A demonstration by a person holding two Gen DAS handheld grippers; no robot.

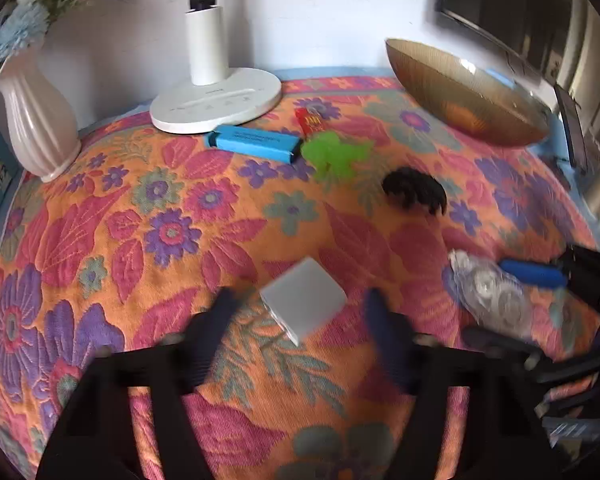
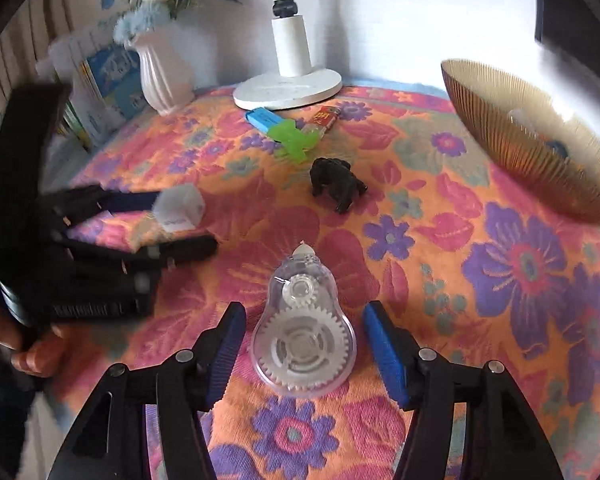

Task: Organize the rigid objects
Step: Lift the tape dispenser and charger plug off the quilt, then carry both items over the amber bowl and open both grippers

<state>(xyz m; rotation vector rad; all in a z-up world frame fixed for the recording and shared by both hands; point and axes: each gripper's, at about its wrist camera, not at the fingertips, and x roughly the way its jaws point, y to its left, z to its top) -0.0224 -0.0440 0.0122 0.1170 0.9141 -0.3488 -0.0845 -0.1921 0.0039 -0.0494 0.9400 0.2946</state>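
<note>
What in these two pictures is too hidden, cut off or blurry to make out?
- Bowl: contents mostly hidden by its rim in both views; glare in the right view.
- White box: motion blur in the left view smears its side markings.
- Lamp: head cut off by the top edge in both views.
- Red packet: print too small.

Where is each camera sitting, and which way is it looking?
Left wrist: sits on the left tongs, looking forward over the flowery cloth at the white box between its open fingers; the right tongs show at the right edge.
Right wrist: sits on the right tongs, looking at the clear tape dispenser between its open fingers; the left tongs and the person's hand show at left.
Both see the black toy animal, green toy, lamp base and gold bowl.
</note>
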